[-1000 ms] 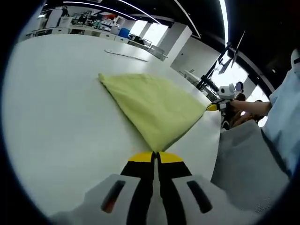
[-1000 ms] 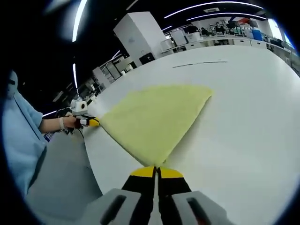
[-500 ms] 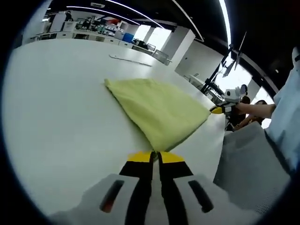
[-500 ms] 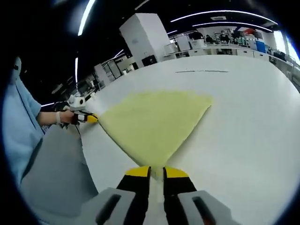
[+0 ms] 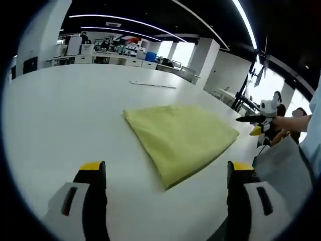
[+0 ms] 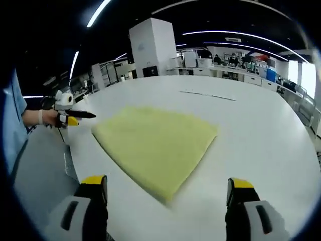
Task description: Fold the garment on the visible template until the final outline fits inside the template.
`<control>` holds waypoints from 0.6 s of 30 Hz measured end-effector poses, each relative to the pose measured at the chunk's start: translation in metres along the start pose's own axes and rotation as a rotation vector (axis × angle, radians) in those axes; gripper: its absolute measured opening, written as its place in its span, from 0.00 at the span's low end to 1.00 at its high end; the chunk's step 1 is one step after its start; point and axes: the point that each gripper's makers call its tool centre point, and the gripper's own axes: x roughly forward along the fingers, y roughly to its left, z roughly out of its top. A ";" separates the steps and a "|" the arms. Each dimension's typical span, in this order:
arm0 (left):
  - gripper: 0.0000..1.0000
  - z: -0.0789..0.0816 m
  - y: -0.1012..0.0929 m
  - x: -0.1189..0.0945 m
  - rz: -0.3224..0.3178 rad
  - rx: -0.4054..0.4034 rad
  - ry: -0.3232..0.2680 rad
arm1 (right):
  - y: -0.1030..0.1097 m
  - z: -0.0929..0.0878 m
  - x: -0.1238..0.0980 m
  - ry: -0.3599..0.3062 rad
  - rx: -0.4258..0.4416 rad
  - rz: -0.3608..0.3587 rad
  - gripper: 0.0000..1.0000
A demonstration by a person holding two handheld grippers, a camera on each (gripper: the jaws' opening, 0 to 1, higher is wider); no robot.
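Note:
A folded yellow garment (image 5: pixel 180 135) lies flat on the white table (image 5: pixel 60 115), roughly four-sided with one corner pointing toward each camera. My left gripper (image 5: pixel 166 168) is open, its yellow-tipped jaws spread wide on either side of the garment's near corner and holding nothing. My right gripper (image 6: pixel 167 182) is likewise open and short of the garment (image 6: pixel 155 145). Each gripper also appears small in the other's view beside the cloth's far corner: the right gripper (image 5: pixel 252 124) and the left gripper (image 6: pixel 77 118), both held in a hand.
A thin dark line (image 5: pixel 153 84) is marked on the table beyond the garment, also seen as a line (image 6: pixel 208 95). The table edge runs beside a person in grey and light blue clothing (image 6: pixel 40 165). Desks and shelving stand far behind.
Both grippers were shut on corners of the garment and have now opened wide and let go. Both cameras have risen and drawn back; the cloth lies flat.

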 end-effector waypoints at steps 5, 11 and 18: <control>0.99 0.000 -0.002 0.001 0.049 0.040 -0.003 | -0.006 0.006 -0.001 -0.033 -0.045 -0.082 1.00; 0.99 -0.012 -0.004 -0.002 0.066 0.046 0.034 | -0.002 -0.001 0.004 -0.034 -0.046 -0.075 1.00; 0.99 0.006 -0.009 -0.005 0.074 0.102 -0.007 | -0.030 0.021 -0.004 -0.242 0.134 -0.290 1.00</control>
